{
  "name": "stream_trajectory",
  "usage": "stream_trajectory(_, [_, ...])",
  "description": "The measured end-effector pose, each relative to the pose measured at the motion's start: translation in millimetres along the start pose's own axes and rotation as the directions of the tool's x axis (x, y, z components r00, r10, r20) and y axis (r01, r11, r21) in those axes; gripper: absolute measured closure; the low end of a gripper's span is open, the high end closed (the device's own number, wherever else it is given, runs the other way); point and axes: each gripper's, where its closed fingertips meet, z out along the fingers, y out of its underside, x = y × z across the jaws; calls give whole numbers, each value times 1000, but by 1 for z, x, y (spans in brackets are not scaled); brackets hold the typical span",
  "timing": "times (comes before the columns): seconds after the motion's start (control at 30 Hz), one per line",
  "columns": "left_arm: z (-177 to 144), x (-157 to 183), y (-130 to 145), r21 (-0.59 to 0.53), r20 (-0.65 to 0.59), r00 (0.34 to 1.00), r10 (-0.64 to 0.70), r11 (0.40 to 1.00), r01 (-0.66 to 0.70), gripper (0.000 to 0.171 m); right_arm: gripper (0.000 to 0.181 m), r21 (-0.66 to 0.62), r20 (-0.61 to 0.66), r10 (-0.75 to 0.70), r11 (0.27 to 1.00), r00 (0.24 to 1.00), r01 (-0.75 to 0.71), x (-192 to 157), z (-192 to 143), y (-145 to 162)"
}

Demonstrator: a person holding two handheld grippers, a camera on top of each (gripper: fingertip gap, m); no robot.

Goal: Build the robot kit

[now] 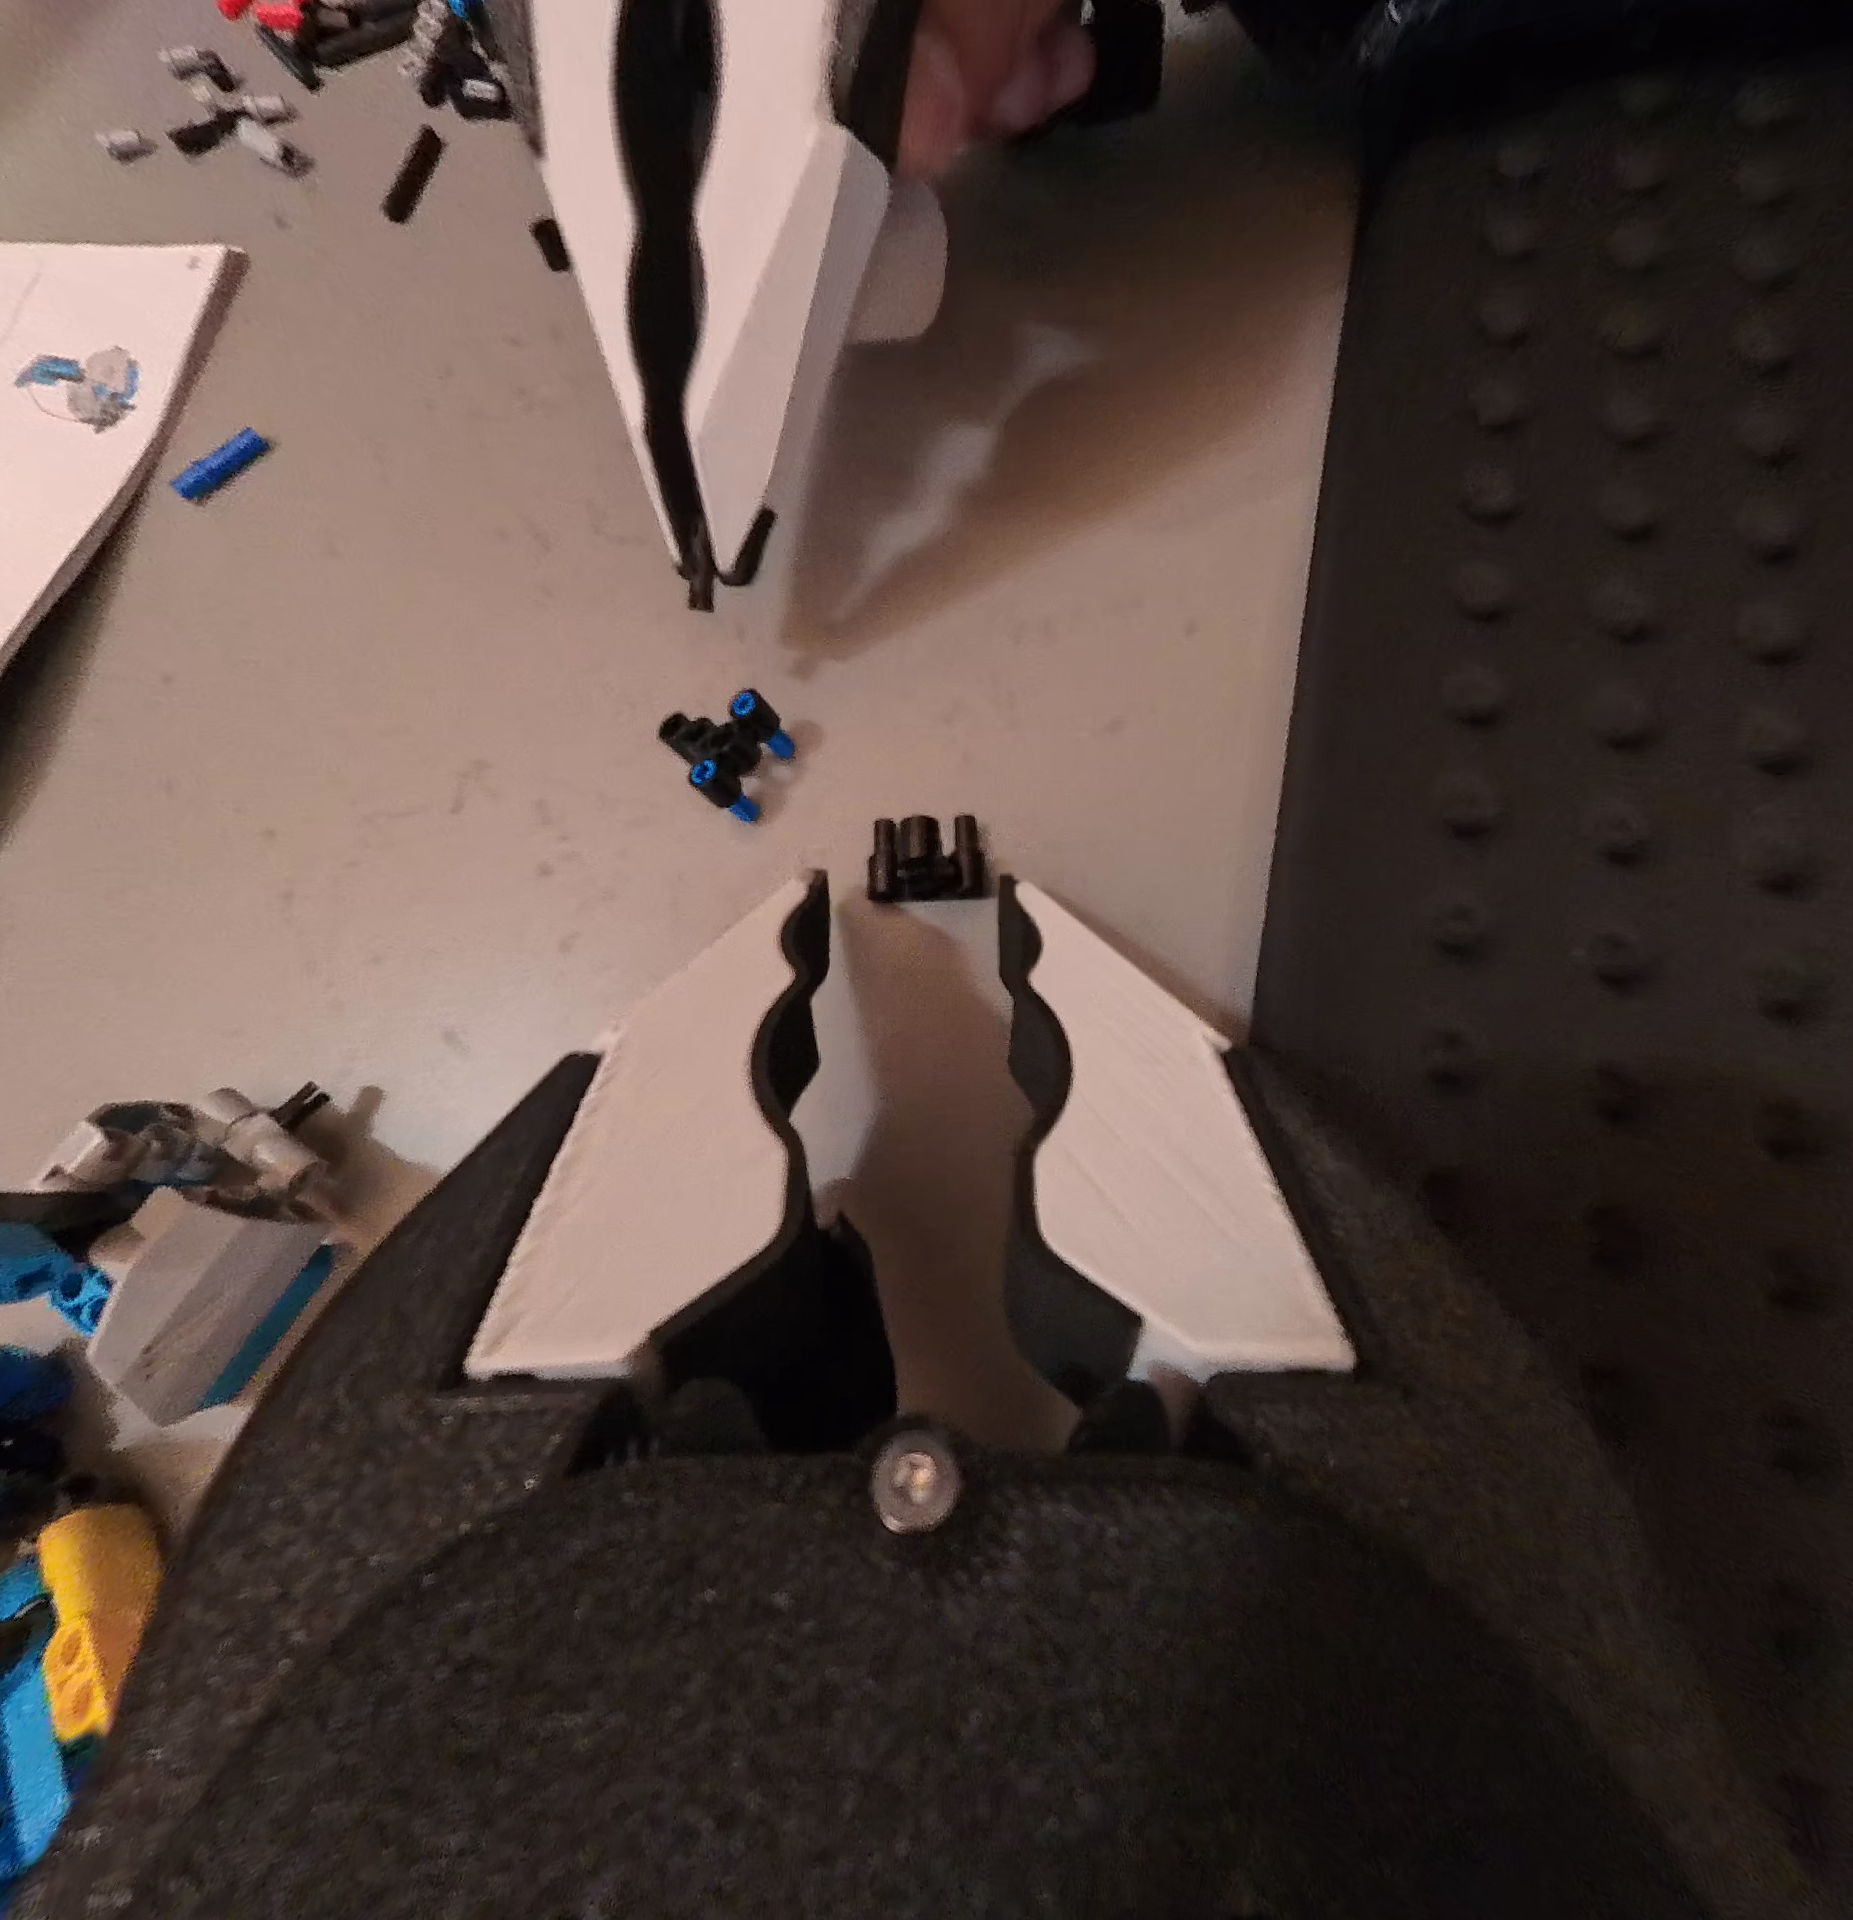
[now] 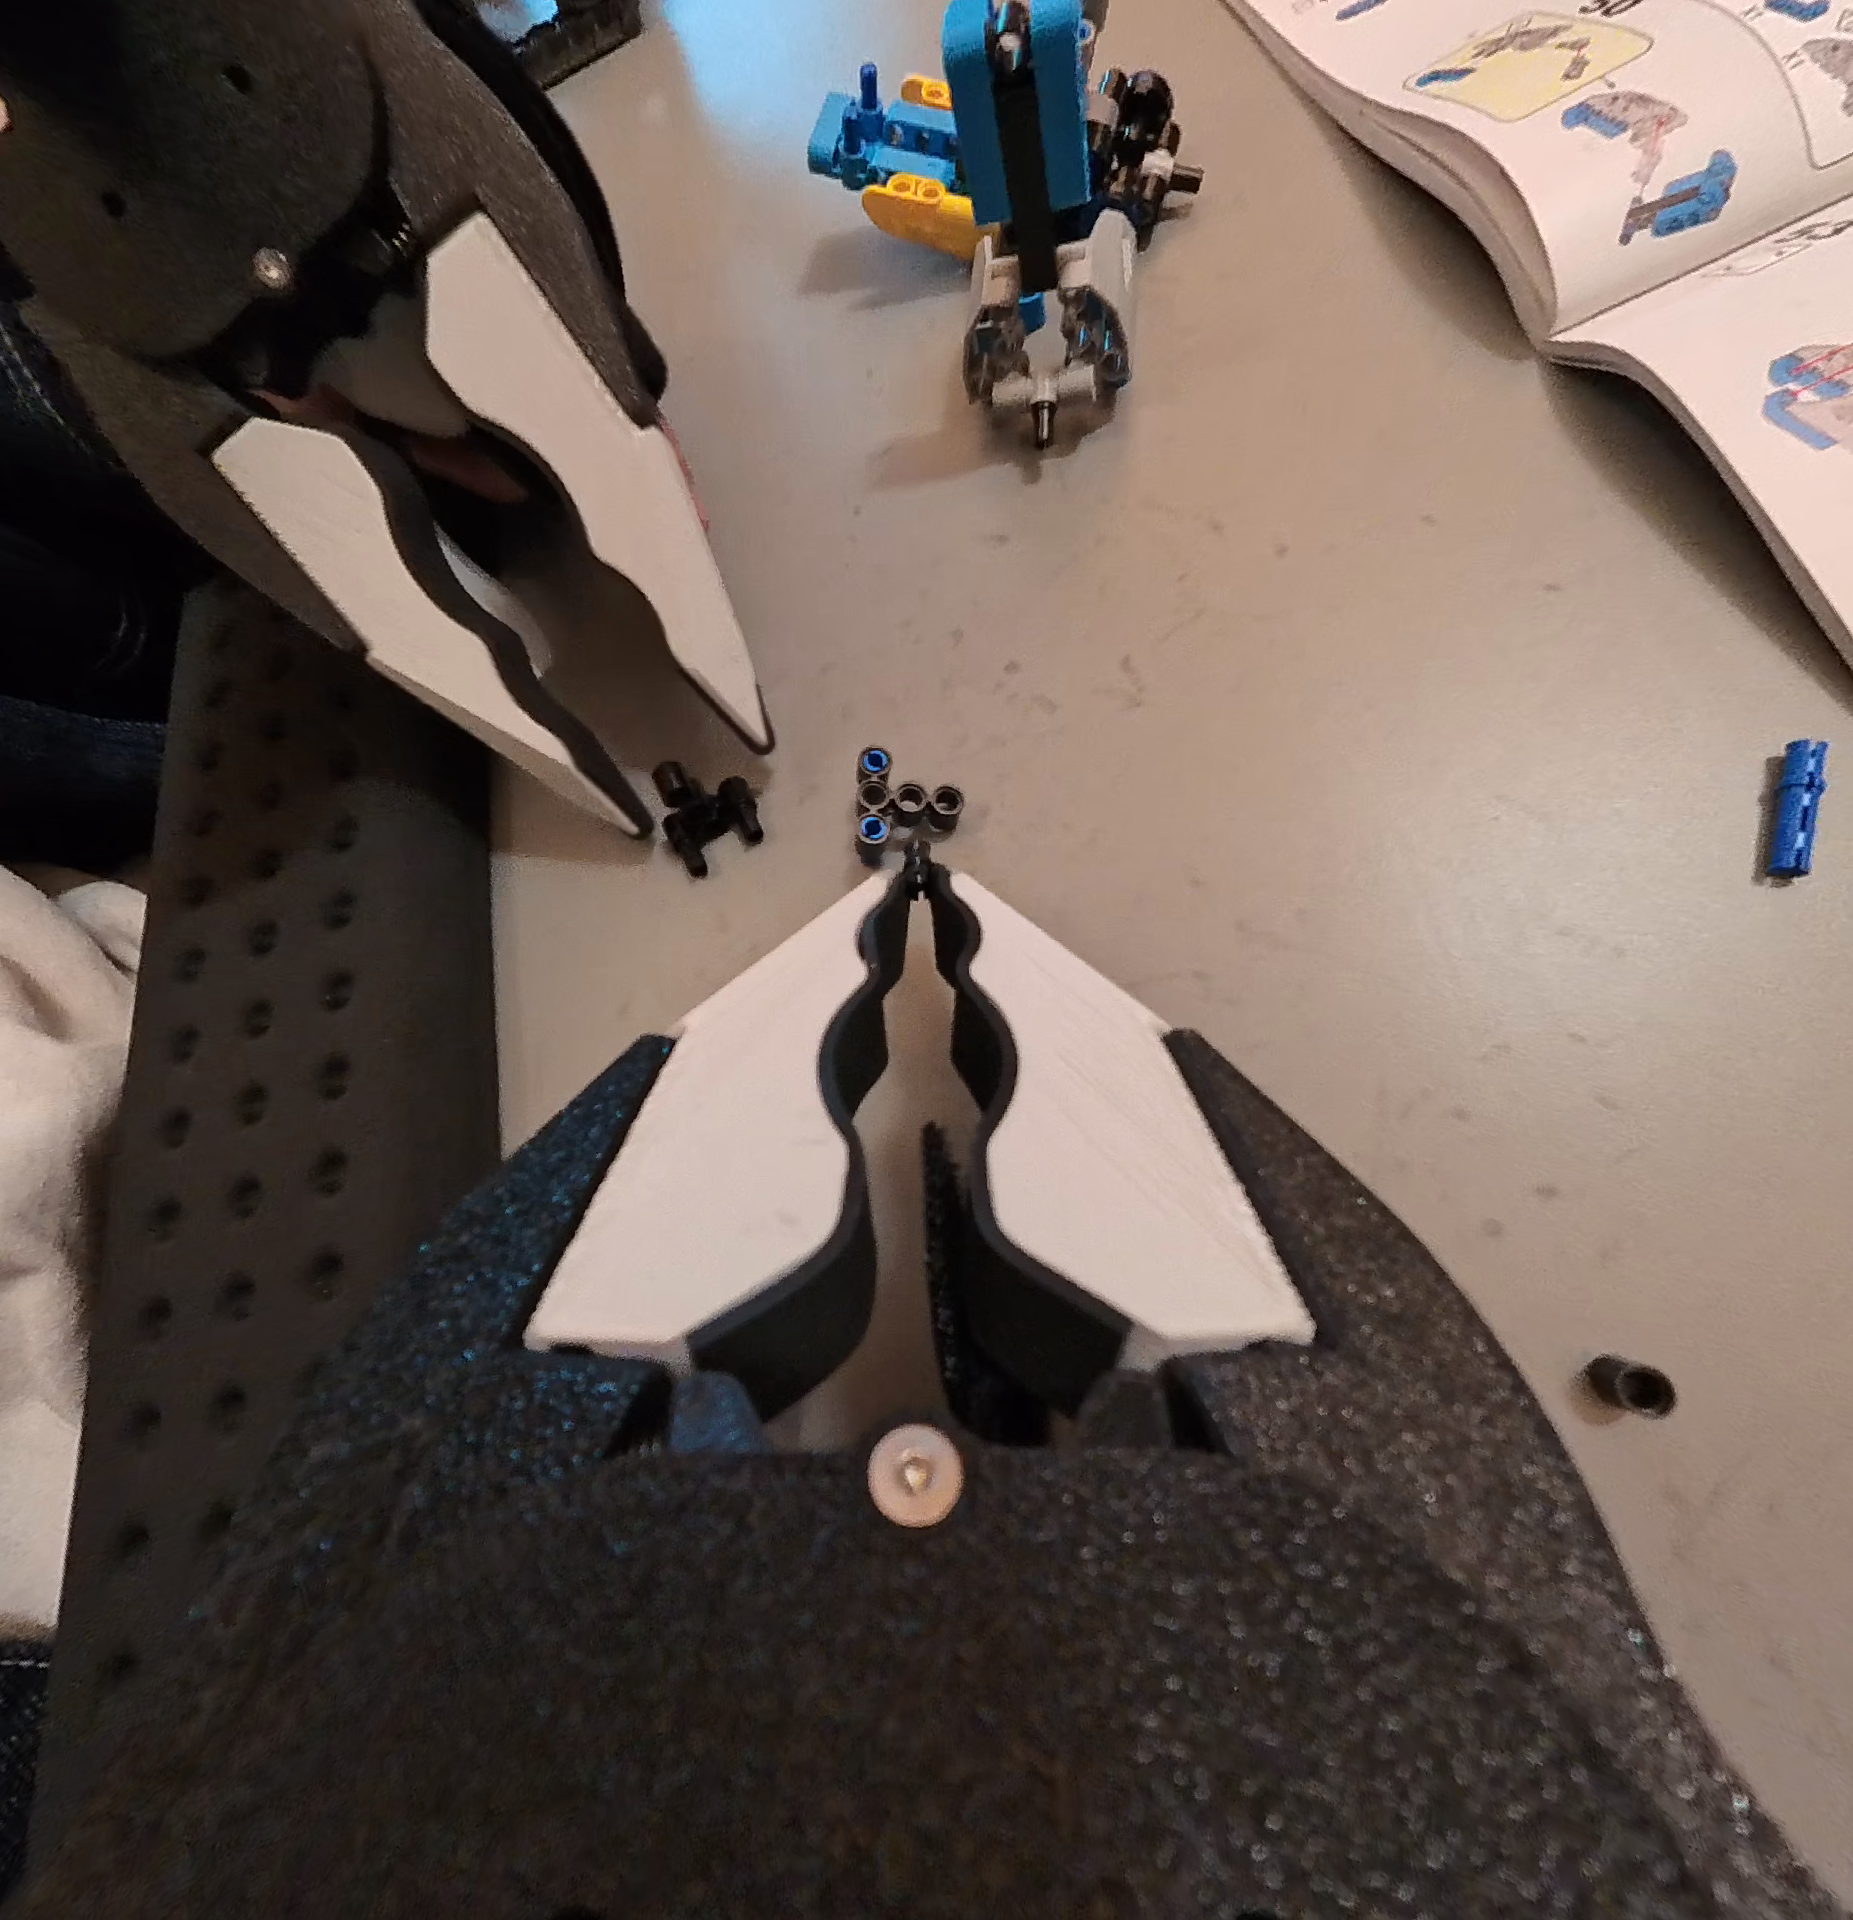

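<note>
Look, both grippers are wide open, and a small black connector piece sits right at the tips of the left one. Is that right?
Not quite. Only the left gripper is open, with the small black connector piece at its tips. The right gripper is shut, pinching a small black pin between its tips, as the right wrist view shows.

I see a half-built blue, yellow and grey brick model [image 2: 1026,197] on the grey table [image 2: 1317,831], an open instruction booklet [image 2: 1670,208] to its right, a loose blue pin [image 2: 1793,810], and a perforated dark strip [image 2: 278,1039] along the table edge.
</note>
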Motion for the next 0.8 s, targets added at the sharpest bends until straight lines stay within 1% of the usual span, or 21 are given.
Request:
stream_trajectory(0.07, [3, 3, 2, -20, -26, 1000, 16, 1000, -16, 140, 177, 1, 0, 2, 1000, 1000, -2, 0, -1, 0])
stream_trajectory(0.17, [6, 7, 0, -25, -40, 999, 31, 999, -32, 148, 177, -7, -4, -7, 1000, 1000, 7, 0, 0, 1])
stream_trajectory(0.23, [6, 7, 0, -22, -45, 999, 25, 999, -26, 148, 177, -5, 7, -5, 1000, 1000, 5, -2, 0, 1])
stream_trajectory(0.3, [7, 7, -1, -23, -36, 999, 29, 999, -30, 149, 177, 13, 66, 17, 1000, 998, -18, -10, 0, -1])
stream_trajectory(0.37, [7, 0, -5, -3, 39, 997, 67, 998, -67, 149, 177, 40, 170, 60, 997, 984, -67, -24, -3, -3])
stream_trajectory(0.4, [6, -2, -8, 21, 69, 993, 92, 995, -94, 149, 177, 39, 240, 99, 993, 966, -111, -33, -4, -3])
stream_trajectory(0.47, [1, -6, -18, 80, 109, 988, 114, 989, -123, 149, 177, 15, 313, 198, 977, 929, -214, -41, 1, 0])
stream_trajectory(0.5, [1, -7, -18, 87, 104, 989, 107, 989, -116, 149, 178, 1, 343, 247, 965, 906, -263, -44, 5, 0])
stream_trajectory(0.53, [3, -8, -14, 68, 102, 989, 108, 991, -115, 149, 178, -21, 343, 296, 951, 891, -308, -44, 10, 2])
stream_trajectory(0.6, [8, -5, -8, 24, 87, 987, 138, 990, -141, 149, 177, -92, 309, 340, 940, 888, -328, -42, 21, 13])
stream_trajectory(0.7, [11, -5, -6, 11, 66, 991, 120, 993, -121, 149, 177, -110, 272, 330, 944, 904, -312, -42, 28, 15])
stream_trajectory(0.8, [11, -5, -5, 7, 35, 996, 84, 996, -84, 149, 177, -116, 269, 318, 948, 909, -297, -43, 30, 14])
